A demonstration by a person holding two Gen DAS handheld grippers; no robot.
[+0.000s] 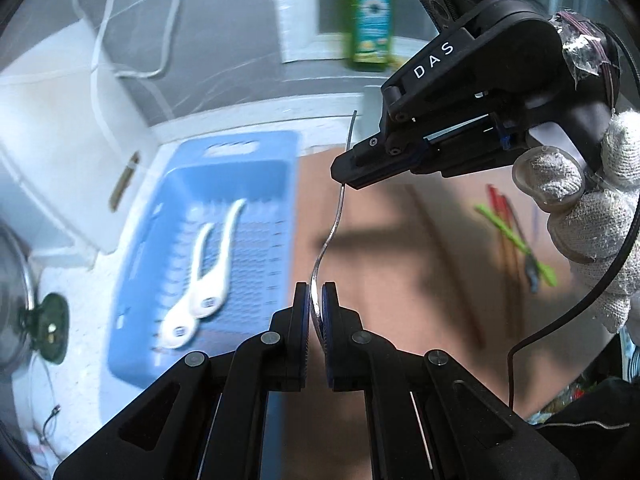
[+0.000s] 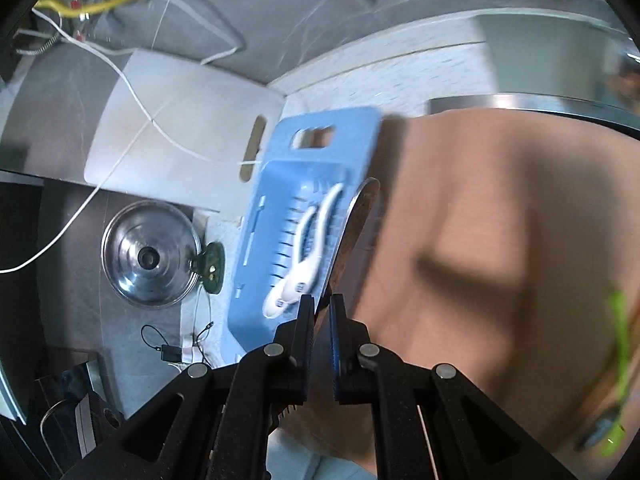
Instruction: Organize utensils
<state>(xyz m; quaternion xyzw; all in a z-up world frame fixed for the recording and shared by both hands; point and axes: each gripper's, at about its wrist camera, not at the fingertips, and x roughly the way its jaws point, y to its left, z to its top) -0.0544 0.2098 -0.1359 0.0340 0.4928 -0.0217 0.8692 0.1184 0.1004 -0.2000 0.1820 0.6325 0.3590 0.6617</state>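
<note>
A thin metal utensil [image 1: 330,236], seen edge-on, is held above the brown mat [image 1: 420,280]. My left gripper [image 1: 316,304] is shut on its lower end. My right gripper [image 1: 350,178] is closed on its upper handle; in the right wrist view its fingers [image 2: 320,312] clamp the metal handle [image 2: 358,216]. A blue slotted basket [image 1: 256,176] lies to the left with two white spoons [image 1: 208,280] in it; basket [image 2: 280,184] and spoons [image 2: 308,256] also show in the right wrist view.
Green and red utensils [image 1: 516,236] lie on the mat at right. A green bottle [image 1: 370,20] stands at the back. A white cutting board [image 2: 180,120], a steel lid [image 2: 150,256] and loose cables [image 2: 132,92] are left of the basket.
</note>
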